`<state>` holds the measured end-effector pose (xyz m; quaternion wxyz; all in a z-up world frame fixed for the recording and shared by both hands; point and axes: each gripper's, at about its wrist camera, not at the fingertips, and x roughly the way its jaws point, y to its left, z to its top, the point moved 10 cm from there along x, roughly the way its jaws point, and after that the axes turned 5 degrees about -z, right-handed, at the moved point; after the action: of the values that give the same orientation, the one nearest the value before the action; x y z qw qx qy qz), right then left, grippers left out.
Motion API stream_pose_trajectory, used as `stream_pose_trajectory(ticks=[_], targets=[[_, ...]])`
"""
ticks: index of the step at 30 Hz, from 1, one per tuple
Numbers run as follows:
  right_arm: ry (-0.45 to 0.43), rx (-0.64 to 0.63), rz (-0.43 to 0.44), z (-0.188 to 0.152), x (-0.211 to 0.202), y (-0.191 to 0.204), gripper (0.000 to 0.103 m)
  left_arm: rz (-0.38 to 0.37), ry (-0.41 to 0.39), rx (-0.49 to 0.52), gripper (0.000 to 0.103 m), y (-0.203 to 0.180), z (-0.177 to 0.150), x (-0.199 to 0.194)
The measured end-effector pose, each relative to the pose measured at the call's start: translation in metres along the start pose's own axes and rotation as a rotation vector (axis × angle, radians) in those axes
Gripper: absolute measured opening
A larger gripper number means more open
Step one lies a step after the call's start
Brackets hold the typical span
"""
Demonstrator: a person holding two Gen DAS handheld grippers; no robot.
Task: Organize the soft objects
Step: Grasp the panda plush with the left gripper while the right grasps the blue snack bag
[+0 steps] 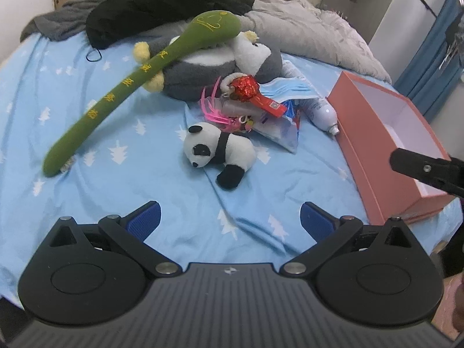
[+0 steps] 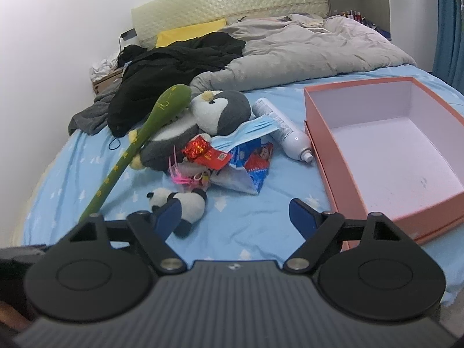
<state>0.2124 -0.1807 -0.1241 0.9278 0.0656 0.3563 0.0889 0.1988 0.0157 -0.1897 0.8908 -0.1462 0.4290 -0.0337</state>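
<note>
A small panda plush (image 1: 216, 150) lies on the blue bed sheet (image 1: 116, 197), just ahead of my open, empty left gripper (image 1: 230, 220). Behind it lie a grey penguin plush (image 1: 220, 66) and a long green plush stick (image 1: 139, 87) leaning across it. An open pink box (image 2: 385, 156), empty, sits at the right. My right gripper (image 2: 235, 214) is open and empty; the panda (image 2: 179, 203) is by its left finger. The penguin (image 2: 214, 116) and green stick (image 2: 139, 142) also show there.
A pile of small items lies between panda and penguin: a red foil toy (image 1: 249, 87), pink tassels (image 1: 214, 107), a face mask (image 2: 246, 130), a snack bag (image 2: 249, 171) and a white bottle (image 2: 287, 133). Black clothes (image 2: 174, 69) and a grey duvet (image 2: 304, 55) cover the far bed.
</note>
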Motion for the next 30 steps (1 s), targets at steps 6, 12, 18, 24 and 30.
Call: stream_pose_trajectory(ticks=[6, 12, 18, 24, 30], targets=[[-0.018, -0.016, 0.027, 0.011, 0.035, 0.008, 0.084, -0.022, 0.013, -0.016, 0.094, 0.004, 0.007, 0.031], [0.074, 0.021, 0.070, 0.012, 0.090, 0.012, 0.083, -0.061, 0.041, -0.049, 0.078, 0.010, 0.007, 0.069], [0.112, 0.024, 0.077, 0.017, 0.138, 0.018, 0.067, -0.073, 0.068, -0.080, 0.060, 0.023, 0.009, 0.105], [0.137, -0.022, 0.041, 0.020, 0.183, 0.018, 0.057, -0.103, 0.096, -0.069, 0.045, 0.024, 0.009, 0.136], [0.146, -0.058, 0.020, 0.018, 0.216, 0.016, 0.046, -0.129, 0.101, -0.071, 0.036, 0.027, 0.010, 0.152]])
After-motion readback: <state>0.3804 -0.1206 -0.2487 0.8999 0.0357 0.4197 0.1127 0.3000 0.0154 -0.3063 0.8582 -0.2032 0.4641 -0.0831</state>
